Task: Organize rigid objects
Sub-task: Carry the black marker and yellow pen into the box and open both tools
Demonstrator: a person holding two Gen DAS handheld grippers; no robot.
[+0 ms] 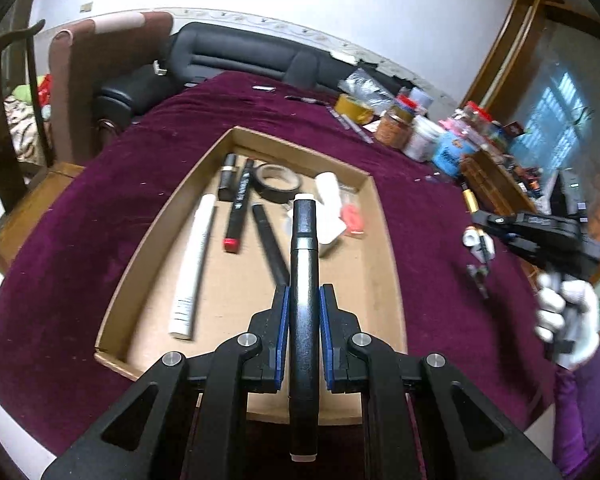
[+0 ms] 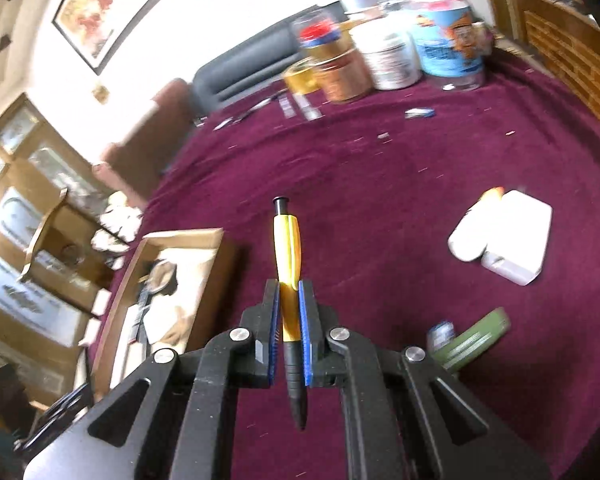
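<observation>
My left gripper (image 1: 303, 312) clamps a black marker (image 1: 304, 264) over the cardboard tray (image 1: 384, 240), mid-frame, already holding several items (tape, tubes). My right gripper (image 2: 288, 304) clamps a yellow pen (image 2: 287, 248); white charger (image 2: 508, 236) and green tube (image 2: 476, 340) remain, right of frame.
</observation>
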